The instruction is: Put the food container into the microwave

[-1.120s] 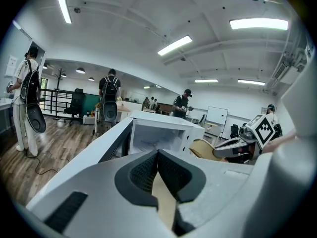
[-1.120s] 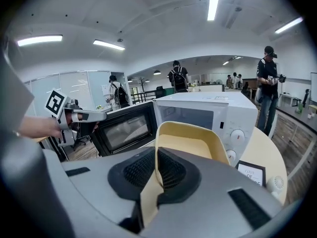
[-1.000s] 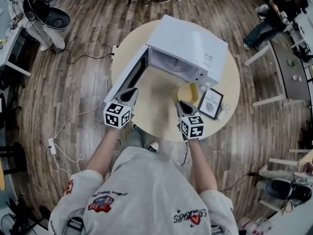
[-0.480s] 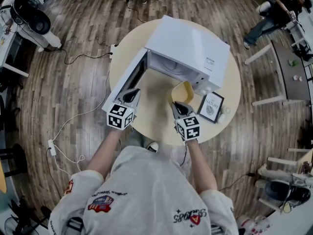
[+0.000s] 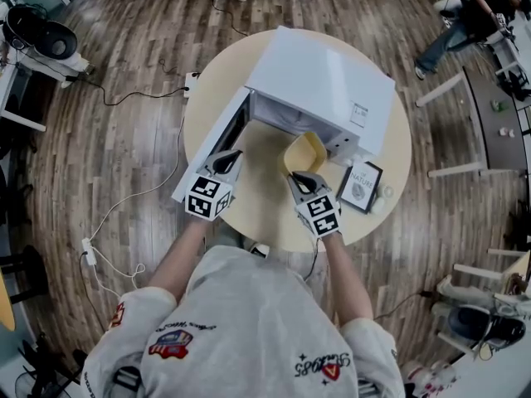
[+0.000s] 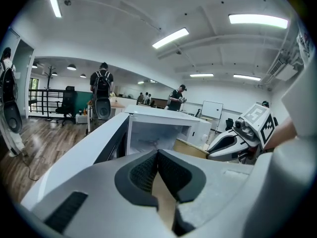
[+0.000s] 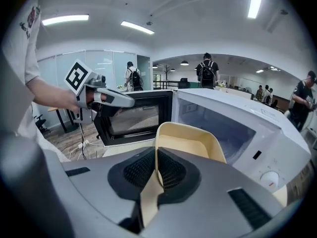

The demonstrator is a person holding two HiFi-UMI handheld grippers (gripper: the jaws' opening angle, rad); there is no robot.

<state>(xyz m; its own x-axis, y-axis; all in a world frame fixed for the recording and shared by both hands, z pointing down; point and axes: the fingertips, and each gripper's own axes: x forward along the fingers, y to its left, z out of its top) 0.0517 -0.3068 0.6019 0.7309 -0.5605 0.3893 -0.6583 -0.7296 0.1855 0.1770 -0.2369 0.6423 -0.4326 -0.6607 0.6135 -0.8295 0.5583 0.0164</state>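
Observation:
The white microwave (image 5: 319, 81) stands on the round table (image 5: 265, 214) with its door (image 5: 209, 149) swung open to the left. My right gripper (image 5: 300, 177) is shut on the near rim of the pale yellow food container (image 5: 305, 151), holding it tilted up just in front of the oven's opening. In the right gripper view the container (image 7: 190, 140) rises from between the pads (image 7: 168, 170), with the cavity (image 7: 223, 125) behind it. My left gripper (image 5: 226, 162) hangs beside the open door, shut with nothing in it; its view looks into the cavity (image 6: 153, 133).
A framed picture (image 5: 359, 186) leans at the microwave's right front corner, with a small white object (image 5: 386, 192) beside it. A cable and power strip (image 5: 87, 251) lie on the wooden floor at left. People stand further off in the room.
My right gripper has carried the container up off the table and leftward to the microwave's opening. The left gripper has edged slightly forward by the door.

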